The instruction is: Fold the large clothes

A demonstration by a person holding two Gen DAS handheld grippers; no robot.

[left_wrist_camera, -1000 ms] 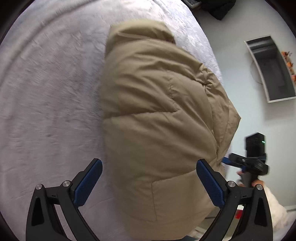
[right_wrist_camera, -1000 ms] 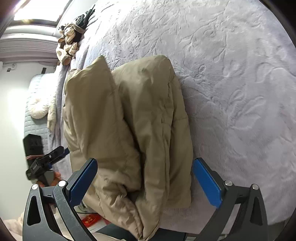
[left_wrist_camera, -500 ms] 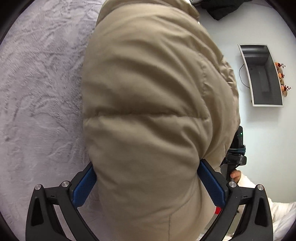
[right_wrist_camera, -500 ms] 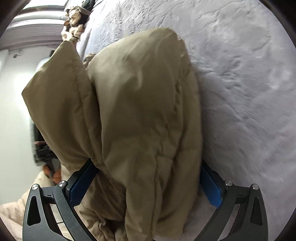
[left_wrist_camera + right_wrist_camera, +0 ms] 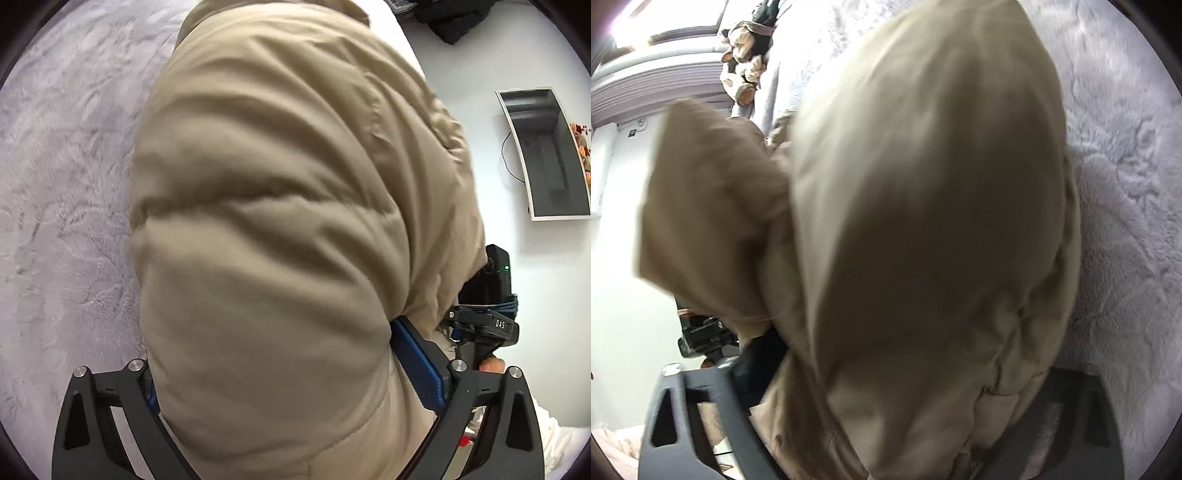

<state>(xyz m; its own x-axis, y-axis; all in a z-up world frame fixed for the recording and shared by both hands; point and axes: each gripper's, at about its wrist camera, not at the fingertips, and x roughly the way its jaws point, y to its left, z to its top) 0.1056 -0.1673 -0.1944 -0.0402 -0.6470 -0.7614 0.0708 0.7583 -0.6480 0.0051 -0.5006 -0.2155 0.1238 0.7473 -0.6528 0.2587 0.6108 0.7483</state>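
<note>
Both grippers had the tan puffer jacket [image 5: 280, 229] bulging between their fingers as it lay bundled on the pale grey bedspread [image 5: 66, 184]. The left gripper [image 5: 295, 373] straddled the near end of the bundle, its blue pads wide apart and pressed into the padding on either side, most likely because so thick a fold can only be held by squeezing its whole bulk. The right gripper [image 5: 905, 398] took the jacket from the other side in the same way; its picture was blurred and the pads were mostly buried, so I could not tell how tightly it gripped. A loose flap [image 5: 709, 206] stood up at the left in the right wrist view, suggesting the fold was not yet flat.
</note>
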